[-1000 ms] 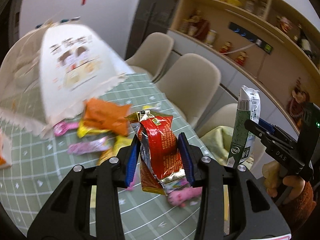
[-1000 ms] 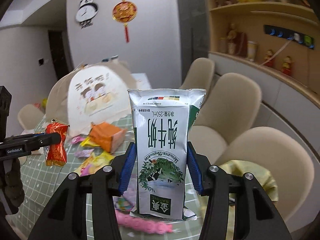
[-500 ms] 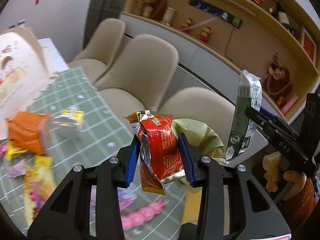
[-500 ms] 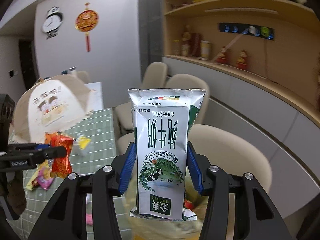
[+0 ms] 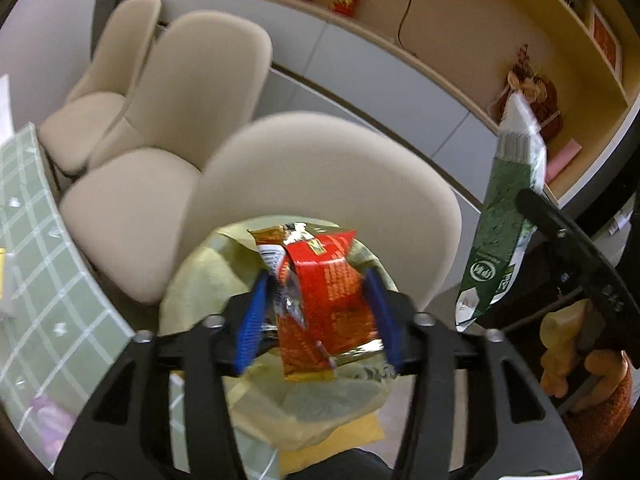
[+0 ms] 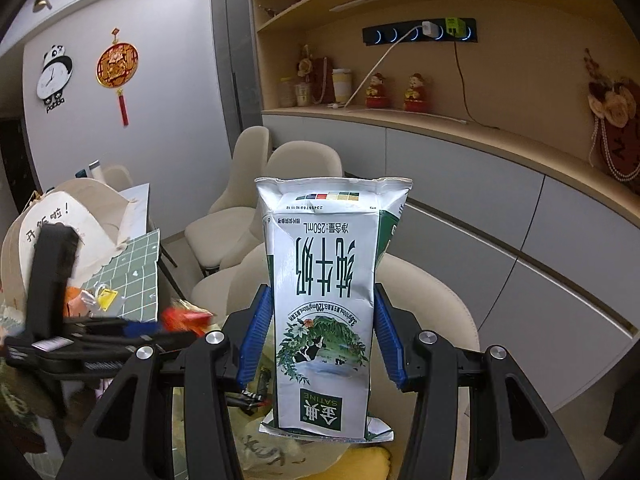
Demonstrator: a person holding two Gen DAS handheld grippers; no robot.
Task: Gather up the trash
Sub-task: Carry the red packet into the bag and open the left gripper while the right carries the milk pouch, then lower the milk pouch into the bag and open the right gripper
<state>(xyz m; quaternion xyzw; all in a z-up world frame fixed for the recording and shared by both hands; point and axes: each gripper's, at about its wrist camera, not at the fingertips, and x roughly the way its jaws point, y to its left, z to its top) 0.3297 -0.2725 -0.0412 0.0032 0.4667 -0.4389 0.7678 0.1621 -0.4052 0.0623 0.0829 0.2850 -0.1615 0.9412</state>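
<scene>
My left gripper (image 5: 320, 312) has just been opening, red snack wrapper (image 5: 324, 296) loose between its jaws over the yellow-green bag (image 5: 320, 400); my right gripper (image 6: 320, 336) clamps the milk carton (image 6: 324, 304).

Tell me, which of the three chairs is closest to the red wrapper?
The chair directly behind the red wrapper, its back filling the middle of the left wrist view. The other two chairs stand farther off, up left.

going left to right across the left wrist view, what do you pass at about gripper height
green checked tablecloth → yellow-green trash bag → red snack wrapper between the left gripper's jaws, which have just been opening → green milk carton → right gripper → hand
</scene>
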